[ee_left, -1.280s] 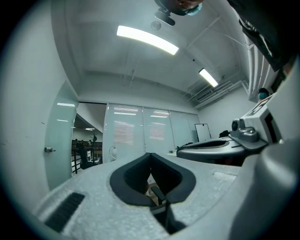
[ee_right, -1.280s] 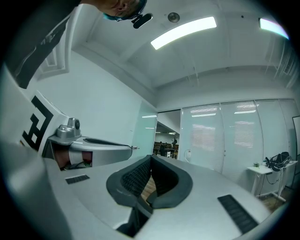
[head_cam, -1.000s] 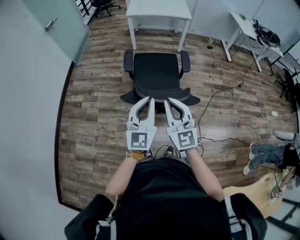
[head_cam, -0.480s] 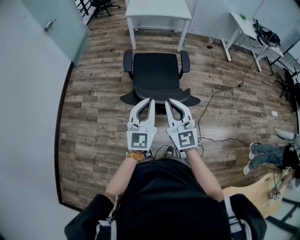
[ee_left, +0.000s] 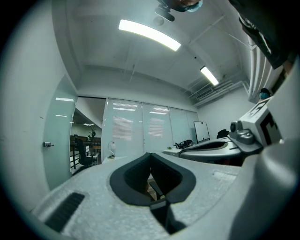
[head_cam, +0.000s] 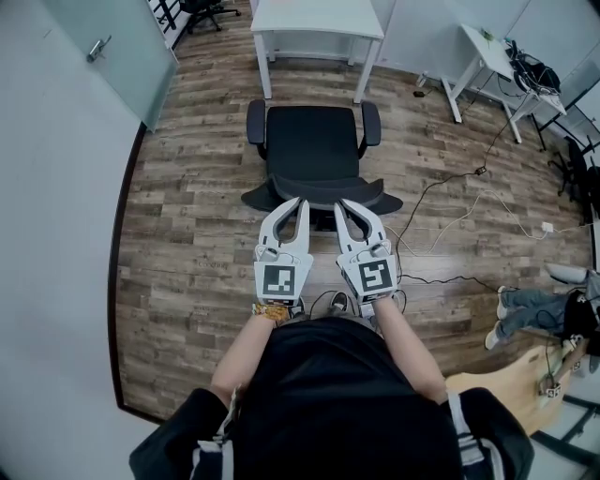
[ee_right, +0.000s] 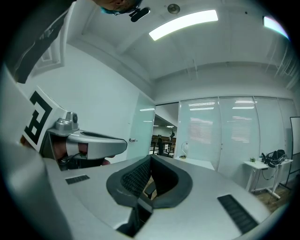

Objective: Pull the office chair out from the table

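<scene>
2 handheld grippers pointed at a black office chair (head_cam: 314,141) on a wood-plank floor (head_cam: 187,244), seen from the head view. The chair stood at 12 o'clock from the person (head_cam: 328,403) in a black shirt. Its seat faced a white table (head_cam: 319,19) farther along at 12 o'clock and lay outside the tabletop's edge, close to the table's legs. Its backrest was turned toward the person.

The left gripper (head_cam: 302,200) and the right gripper (head_cam: 337,202) were held side by side, just apart, each carrying its marker cube nearest the wrists. Their tips reached the backrest's top edge; whether they touched it could not be told from the head view. The left gripper view showed that gripper's fingers (ee_left: 136,176) pressed together at the tips with nothing pinched between them, only the dark pads curving round a small gap. The right gripper view showed the same: fingers (ee_right: 131,180) closed tip to tip and empty.

A frosted glass door (head_cam: 117,47) with a metal handle stood at 10 o'clock. A 2nd white desk (head_cam: 483,56) stood at 2 o'clock, piled with dark gear. Cables (head_cam: 450,202) trailed over the floor at 3 o'clock, running to the right of the chair's base. Another person's legs (head_cam: 525,309) showed at the frame's right edge, near 4 o'clock, beside a pale wooden board (head_cam: 497,389). Another dark chair (head_cam: 208,11) sat at 11 o'clock, well beyond the table.
</scene>
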{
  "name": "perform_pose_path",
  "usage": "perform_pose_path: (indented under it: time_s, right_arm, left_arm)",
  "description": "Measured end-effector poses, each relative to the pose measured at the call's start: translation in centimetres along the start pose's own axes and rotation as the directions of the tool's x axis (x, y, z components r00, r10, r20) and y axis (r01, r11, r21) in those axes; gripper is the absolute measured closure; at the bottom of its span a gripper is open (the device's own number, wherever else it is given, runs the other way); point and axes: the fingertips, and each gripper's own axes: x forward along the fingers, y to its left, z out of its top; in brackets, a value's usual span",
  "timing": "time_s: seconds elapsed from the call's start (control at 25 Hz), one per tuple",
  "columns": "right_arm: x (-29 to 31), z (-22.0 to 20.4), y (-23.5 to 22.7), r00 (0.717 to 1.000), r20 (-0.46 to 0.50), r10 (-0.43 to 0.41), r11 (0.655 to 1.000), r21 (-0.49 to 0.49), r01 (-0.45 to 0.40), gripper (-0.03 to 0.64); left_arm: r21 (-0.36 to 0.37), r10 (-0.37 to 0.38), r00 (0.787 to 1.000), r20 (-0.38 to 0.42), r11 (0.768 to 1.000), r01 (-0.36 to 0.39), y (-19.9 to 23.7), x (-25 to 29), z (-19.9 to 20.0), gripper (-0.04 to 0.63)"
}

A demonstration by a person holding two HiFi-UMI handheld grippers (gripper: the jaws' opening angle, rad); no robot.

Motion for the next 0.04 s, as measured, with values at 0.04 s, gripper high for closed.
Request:
perform_pose_path:
  time_s: [0.04]
  right_arm:
    - [0.14,-0.31,0.11,1.000,-0.005,0.002,1.000,0.001,-0.002,0.611]
  left_arm:
    - [0.007,-0.003,1.000,0.000,1.000,0.003,0.24,-0.02,-0.16,0.577]
